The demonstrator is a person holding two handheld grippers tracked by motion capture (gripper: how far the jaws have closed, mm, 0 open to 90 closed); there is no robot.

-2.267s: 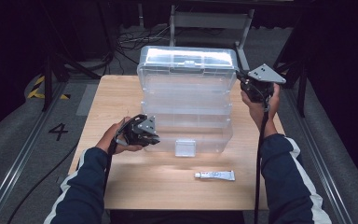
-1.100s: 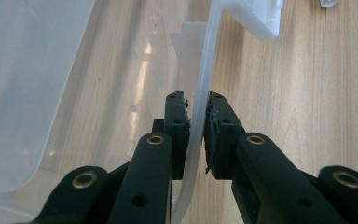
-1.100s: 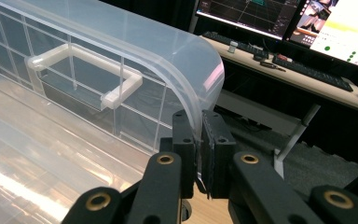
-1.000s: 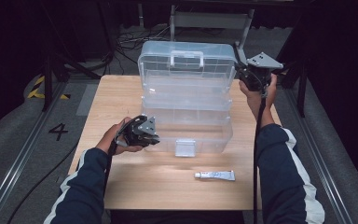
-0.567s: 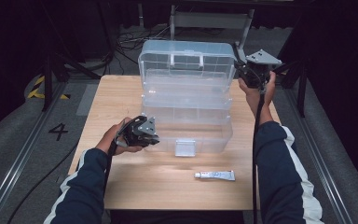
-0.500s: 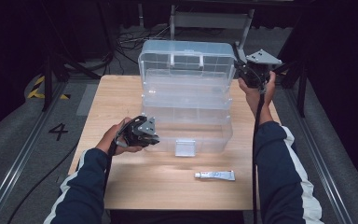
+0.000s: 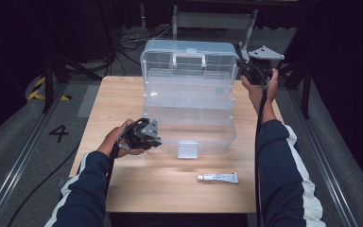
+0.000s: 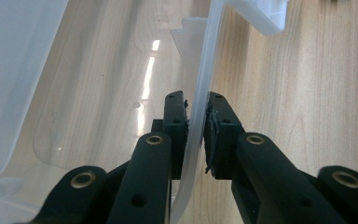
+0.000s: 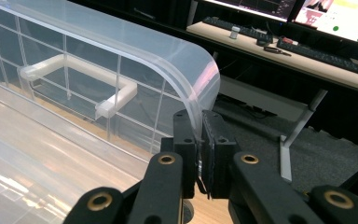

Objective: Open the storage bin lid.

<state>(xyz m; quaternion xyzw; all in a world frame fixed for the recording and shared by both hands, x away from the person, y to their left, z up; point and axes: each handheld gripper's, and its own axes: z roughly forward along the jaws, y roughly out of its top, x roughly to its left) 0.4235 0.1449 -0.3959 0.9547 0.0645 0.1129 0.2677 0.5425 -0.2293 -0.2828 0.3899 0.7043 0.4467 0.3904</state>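
- Here the left gripper (image 7: pixel 144 135) sits at the near left corner of the clear plastic box (image 7: pixel 189 101), low over the wooden table (image 7: pixel 137 184), held in the person's left hand (image 7: pixel 116 142).
- In the left gripper view its jaws are drawn narrow, pinched on the thin clear wall of the box base (image 8: pixel 198 116); one of its pads (image 8: pixel 213 135) presses the outer face of that wall and the other the inner face.
- The right gripper (image 7: pixel 254 71) is raised at the far right of the box, beside the upper right corner of the lid (image 7: pixel 189 59), with the right hand (image 7: pixel 260 90) below it.
- In the right gripper view its jaws are also nearly together, clamped on the rounded corner edge of the lid (image 9: pixel 193 93); the thin plastic rim runs down between the pads.
- The lid stands upright at the back of the box with its white handle (image 7: pixel 188 57) facing the person, so the box is open.
- The box rests in the middle of the table, its stepped trays showing and its front latch (image 7: pixel 187 149) toward the near edge.
- A small white tube (image 7: pixel 217 177) lies flat on the table, in front of the box and apart from it, touched by neither gripper.
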